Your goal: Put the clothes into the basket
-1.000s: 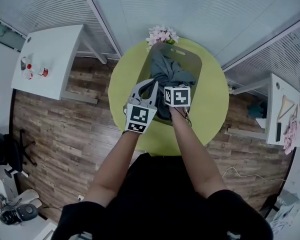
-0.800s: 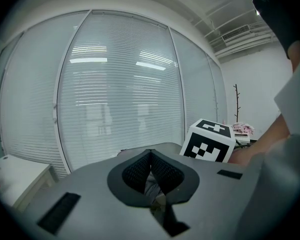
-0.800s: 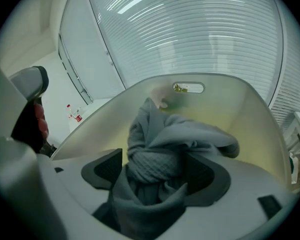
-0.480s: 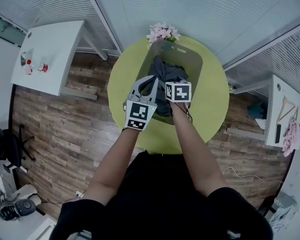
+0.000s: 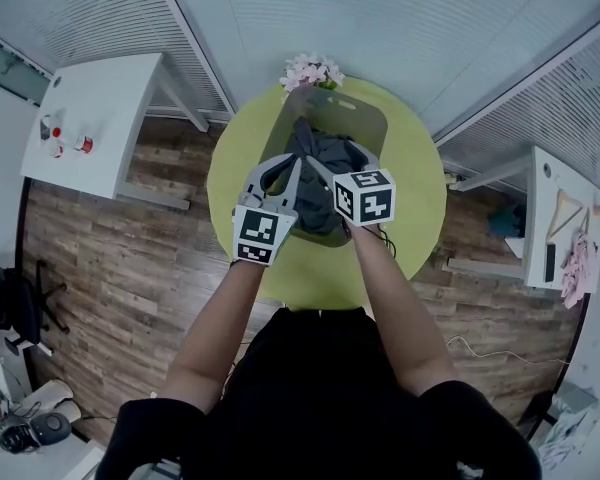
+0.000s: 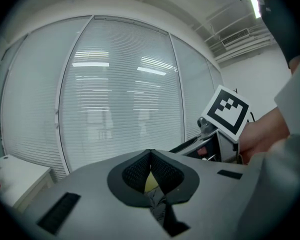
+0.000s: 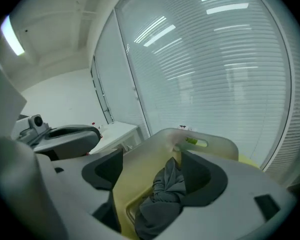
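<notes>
The clothes, dark grey, lay heaped inside the basket, which stood on the round table between its middle and its far edge. The left tool was closed, its tips together with nothing seen pinched between them, and it hung over the basket's near left rim. The right tool stood wide open above the basket's near end. The clothes showed below between its jaws, but neither pad pressed on them. The clothes looked soft, limp and light, twisted into a thick ropy ridge along the middle. If lifted, they would probably sag and trail loose ends rather than keep a shape. That twisted ridge seemed the best place to take hold, since several layers there would fill the jaws, whereas a single thin edge might slide out. Nothing about them looked fragile, so a firm squeeze should do no harm. Whether any end hung over the rim could not be told.
</notes>
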